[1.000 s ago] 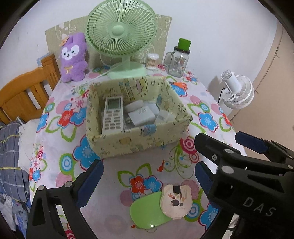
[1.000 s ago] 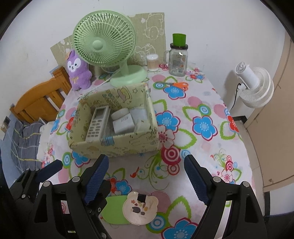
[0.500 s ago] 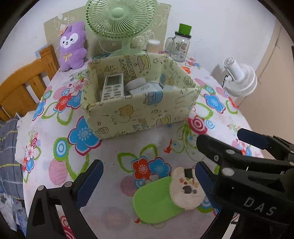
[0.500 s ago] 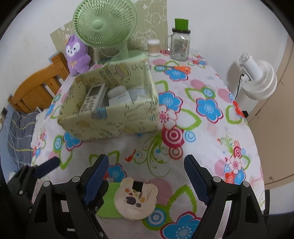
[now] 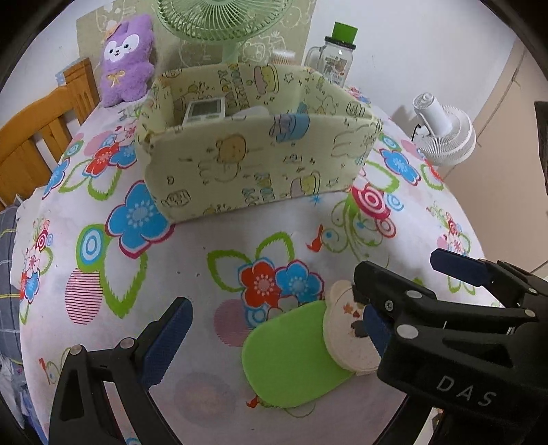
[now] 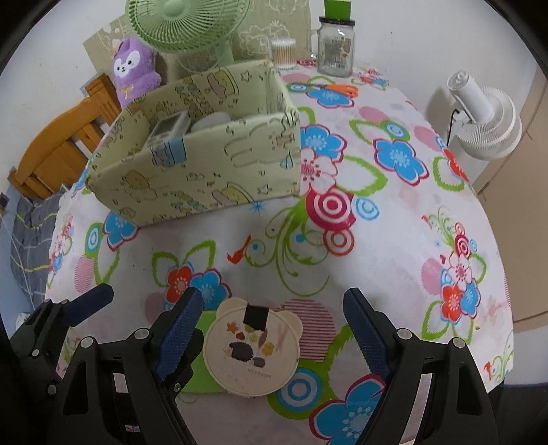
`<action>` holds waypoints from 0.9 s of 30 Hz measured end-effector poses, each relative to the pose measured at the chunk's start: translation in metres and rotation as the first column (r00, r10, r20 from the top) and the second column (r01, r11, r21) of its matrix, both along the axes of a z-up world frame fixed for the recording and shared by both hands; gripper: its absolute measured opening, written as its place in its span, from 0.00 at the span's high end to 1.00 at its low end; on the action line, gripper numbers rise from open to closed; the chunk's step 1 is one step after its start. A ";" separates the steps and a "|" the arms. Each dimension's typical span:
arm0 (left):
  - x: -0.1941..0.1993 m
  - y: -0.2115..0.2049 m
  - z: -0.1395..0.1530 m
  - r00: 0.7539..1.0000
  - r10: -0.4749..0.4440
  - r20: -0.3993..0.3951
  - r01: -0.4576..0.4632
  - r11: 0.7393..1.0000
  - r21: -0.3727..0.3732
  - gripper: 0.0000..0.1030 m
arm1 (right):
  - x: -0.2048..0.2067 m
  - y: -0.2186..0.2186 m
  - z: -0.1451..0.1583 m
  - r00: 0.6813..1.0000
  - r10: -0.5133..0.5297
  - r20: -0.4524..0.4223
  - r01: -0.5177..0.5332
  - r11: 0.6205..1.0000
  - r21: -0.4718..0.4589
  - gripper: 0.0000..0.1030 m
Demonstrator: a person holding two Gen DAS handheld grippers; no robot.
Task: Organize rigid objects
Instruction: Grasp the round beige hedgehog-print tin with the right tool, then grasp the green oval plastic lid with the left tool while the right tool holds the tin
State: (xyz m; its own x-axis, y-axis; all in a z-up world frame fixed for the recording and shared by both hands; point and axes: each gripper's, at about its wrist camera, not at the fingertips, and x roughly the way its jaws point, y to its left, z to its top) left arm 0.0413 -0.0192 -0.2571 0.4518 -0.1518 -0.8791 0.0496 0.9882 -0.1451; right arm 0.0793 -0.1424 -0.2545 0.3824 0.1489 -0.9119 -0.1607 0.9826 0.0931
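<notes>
A cream bear-shaped case (image 6: 251,345) lies near the table's front edge, partly on top of a green oval case (image 5: 291,356); the bear case also shows in the left wrist view (image 5: 346,333). My right gripper (image 6: 274,337) is open and low, its fingers either side of the bear case. My left gripper (image 5: 270,337) is open, and the green case lies between its fingers. A yellow-green fabric box (image 5: 253,150) further back holds a white remote (image 5: 205,111) and white items; it also shows in the right wrist view (image 6: 202,143).
A green desk fan (image 6: 191,24), a purple plush (image 5: 128,58), a glass jar with a green lid (image 6: 335,44) and a cotton-swab tub (image 6: 283,51) stand at the back. Orange scissors (image 6: 339,89) lie behind the box. A wooden chair (image 5: 37,133) is left, a white fan (image 6: 486,116) right.
Both grippers have come down and forward toward the table. The bear case and green case now lie close between the fingers. Both stay open.
</notes>
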 end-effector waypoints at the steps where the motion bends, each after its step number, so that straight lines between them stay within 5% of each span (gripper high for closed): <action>1: 0.000 0.000 -0.001 1.000 -0.003 -0.004 0.003 1.000 0.004 0.02 | -0.001 0.001 -0.002 1.000 -0.002 -0.004 0.002 1.000 -0.002 0.16; 27: -0.017 -0.002 -0.026 0.992 -0.116 -0.049 0.117 0.993 0.030 0.02 | -0.016 0.008 -0.046 0.991 -0.086 -0.106 0.086 0.996 -0.004 0.11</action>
State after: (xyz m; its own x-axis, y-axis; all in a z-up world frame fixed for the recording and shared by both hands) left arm 0.0238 -0.0207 -0.2832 0.3905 -0.1715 -0.9045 0.1586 0.9803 -0.1174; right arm 0.0629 -0.1342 -0.3004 0.2948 0.1206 -0.9479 -0.0651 0.9922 0.1060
